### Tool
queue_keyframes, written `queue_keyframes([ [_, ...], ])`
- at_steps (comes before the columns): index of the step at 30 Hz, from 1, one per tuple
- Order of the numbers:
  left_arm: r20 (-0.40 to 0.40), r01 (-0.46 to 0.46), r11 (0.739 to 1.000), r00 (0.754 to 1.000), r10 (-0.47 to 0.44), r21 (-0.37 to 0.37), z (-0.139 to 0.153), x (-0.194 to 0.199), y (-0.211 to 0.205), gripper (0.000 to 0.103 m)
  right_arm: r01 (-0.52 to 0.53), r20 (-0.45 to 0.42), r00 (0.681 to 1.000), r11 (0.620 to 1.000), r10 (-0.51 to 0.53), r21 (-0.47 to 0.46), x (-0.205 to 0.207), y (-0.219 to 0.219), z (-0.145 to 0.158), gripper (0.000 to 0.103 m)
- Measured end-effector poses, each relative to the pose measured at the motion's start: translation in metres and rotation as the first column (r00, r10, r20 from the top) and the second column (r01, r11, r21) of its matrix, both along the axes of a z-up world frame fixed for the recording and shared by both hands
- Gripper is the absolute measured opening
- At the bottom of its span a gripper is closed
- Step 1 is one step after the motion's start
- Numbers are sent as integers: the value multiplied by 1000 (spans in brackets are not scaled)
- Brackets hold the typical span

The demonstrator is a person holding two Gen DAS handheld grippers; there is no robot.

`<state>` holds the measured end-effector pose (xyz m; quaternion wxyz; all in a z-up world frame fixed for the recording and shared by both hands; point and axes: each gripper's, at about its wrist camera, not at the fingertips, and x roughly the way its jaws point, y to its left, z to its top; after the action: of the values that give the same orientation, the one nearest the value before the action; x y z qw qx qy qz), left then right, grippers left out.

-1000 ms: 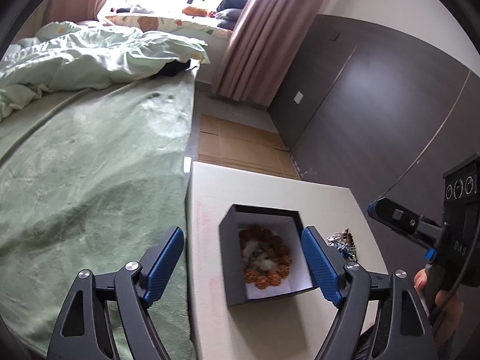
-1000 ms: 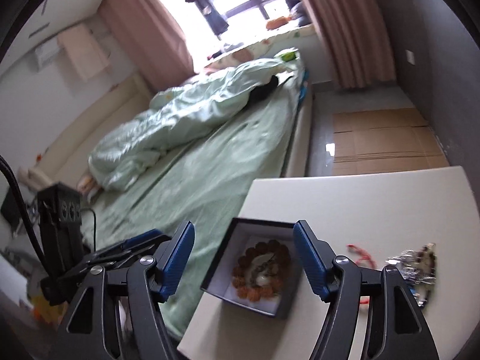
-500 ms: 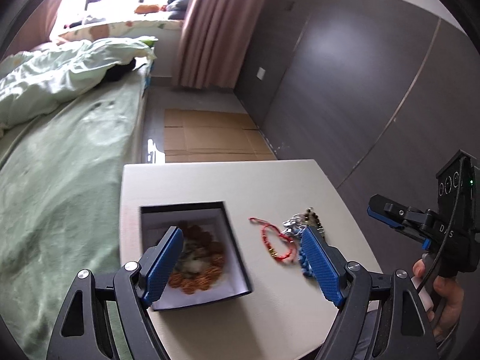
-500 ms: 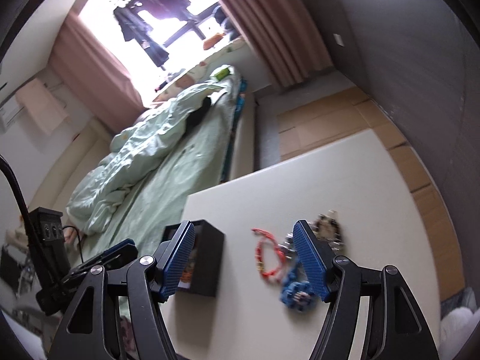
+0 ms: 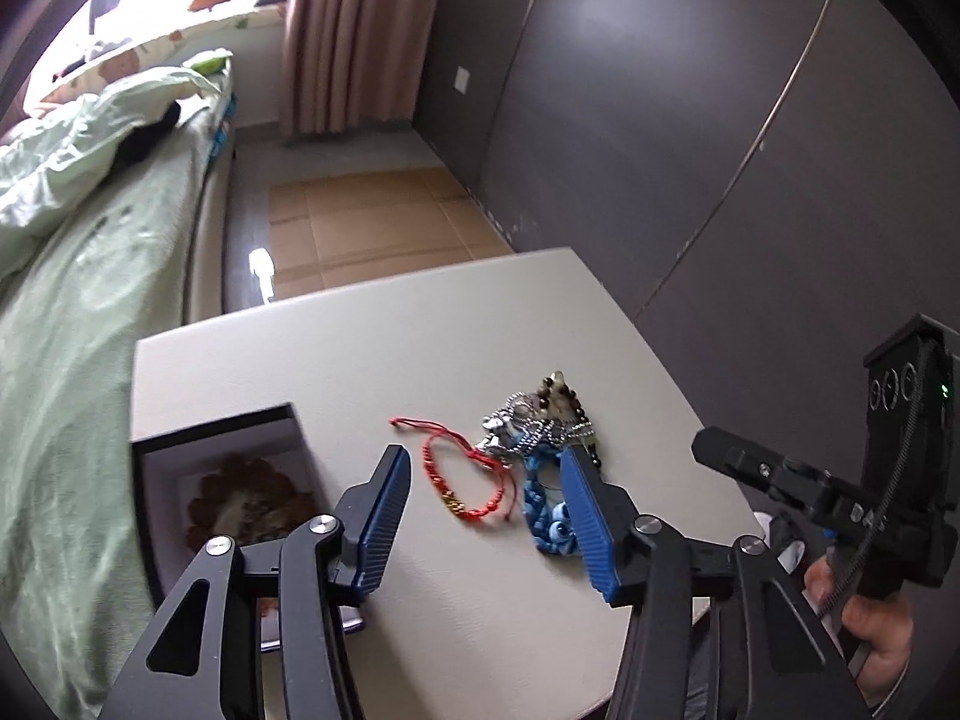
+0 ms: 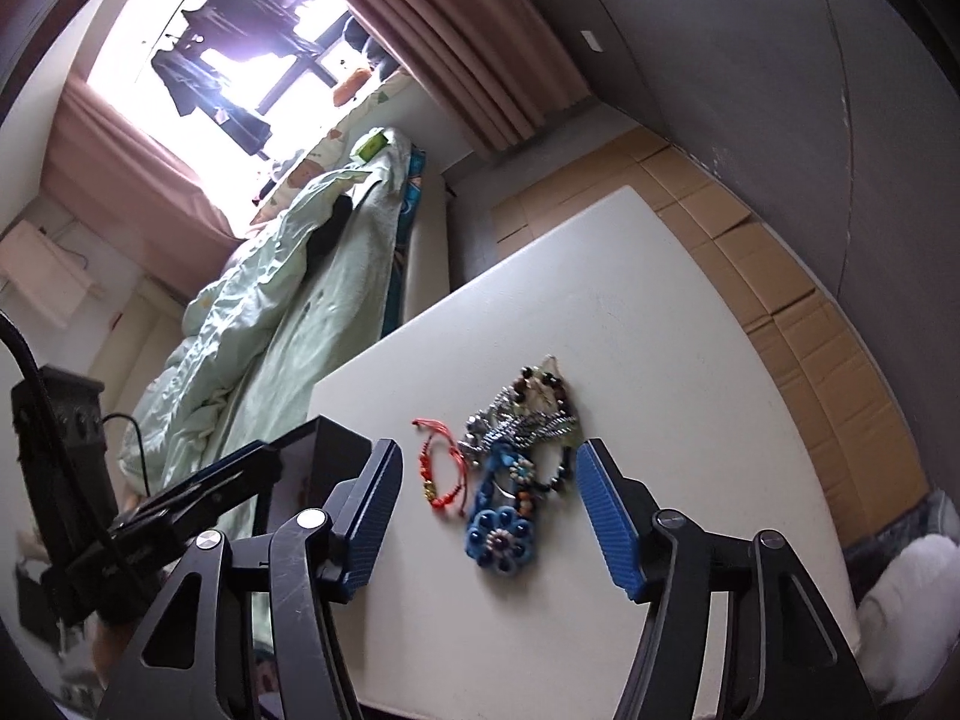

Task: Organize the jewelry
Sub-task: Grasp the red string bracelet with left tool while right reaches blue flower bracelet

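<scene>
Both views swung from box [image 5: 180,450] to loose jewelry pile [image 6: 522,438]; left hand-held gripper [image 5: 486,516] and right hand-held gripper [image 6: 486,510] were closing, still spread, empty, next pick likely

No legible text, label, brand, number or sign is found in either view. The black body of the right claw [image 5: 888,510], at the right edge of the left wrist view, carries pale markings too small and blurred to read. The black body of the left claw [image 6: 138,546], at the left of the right wrist view, bears a similar faint mark, also unreadable. The wall plate [image 5: 461,80] on the far dark wall is blank.
</scene>
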<state>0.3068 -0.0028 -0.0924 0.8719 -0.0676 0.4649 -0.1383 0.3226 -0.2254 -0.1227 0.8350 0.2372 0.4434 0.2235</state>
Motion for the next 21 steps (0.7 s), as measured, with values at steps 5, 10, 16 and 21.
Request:
queue_keyframes([
  [5,-71,42,999,997,-40,21,-14,17,-16,47,27,1,1000,999,-27,34,-6,-11,-3,60],
  [10,-128,45,998,991,-39,38,-27,30,-26,43,37,-17,999,999,-37,26,-4,-12,-7,60],
  [16,-176,42,998,984,-35,36,-45,39,-35,40,36,-41,999,999,-35,20,0,-13,-12,53],
  [21,-208,59,997,977,-47,54,-63,41,-43,35,44,-50,998,999,-43,26,2,-16,-15,52],
])
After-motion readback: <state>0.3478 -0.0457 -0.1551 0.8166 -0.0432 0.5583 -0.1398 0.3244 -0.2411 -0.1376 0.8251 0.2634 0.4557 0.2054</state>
